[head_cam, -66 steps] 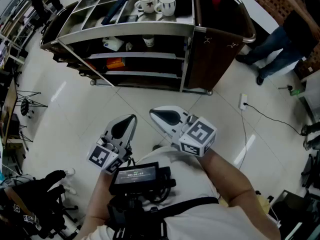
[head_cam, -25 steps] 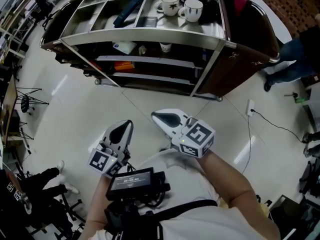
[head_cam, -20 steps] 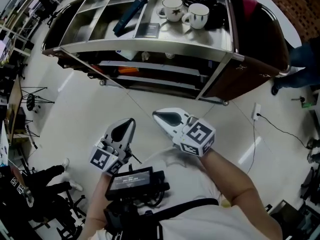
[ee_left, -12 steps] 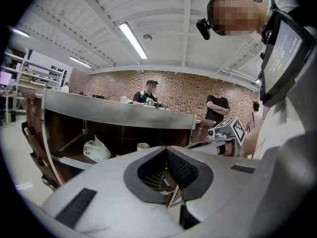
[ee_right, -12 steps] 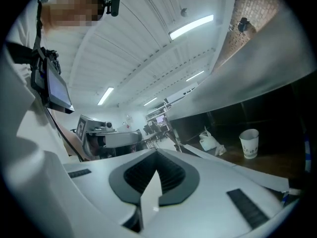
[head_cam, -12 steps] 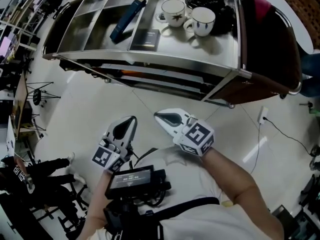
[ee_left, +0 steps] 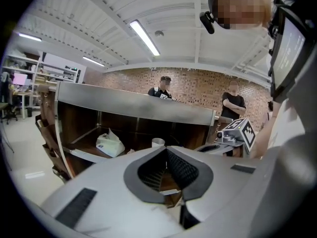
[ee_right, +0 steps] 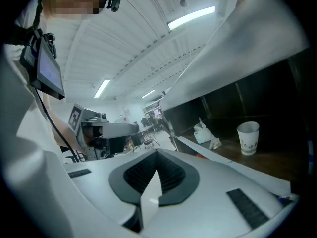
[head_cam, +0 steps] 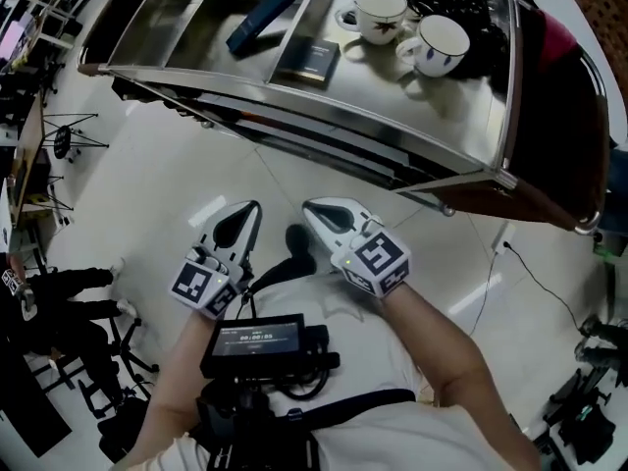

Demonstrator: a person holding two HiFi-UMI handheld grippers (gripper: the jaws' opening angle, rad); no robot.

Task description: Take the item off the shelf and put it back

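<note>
You're only approaching: left gripper (head_cam: 241,224) and right gripper (head_cam: 329,216) are both clenched on nothing, short of the cart (head_cam: 324,116), so next spread one's jaws and reach for the paper cup (ee_right: 248,138), probably your item, upright on the inner shelf (ee_right: 277,158).

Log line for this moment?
state: facing cart | left gripper: shut, empty | right gripper: shut, empty | paper cup: on shelf

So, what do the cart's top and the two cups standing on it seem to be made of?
The cart's top looks like brushed stainless steel: grey, with soft, streaky reflections. The farther cup and the nearer cup are probably glazed ceramic: white and glossy, with thick rims and handles. Whether they are porcelain or stoneware cannot be told.
</note>
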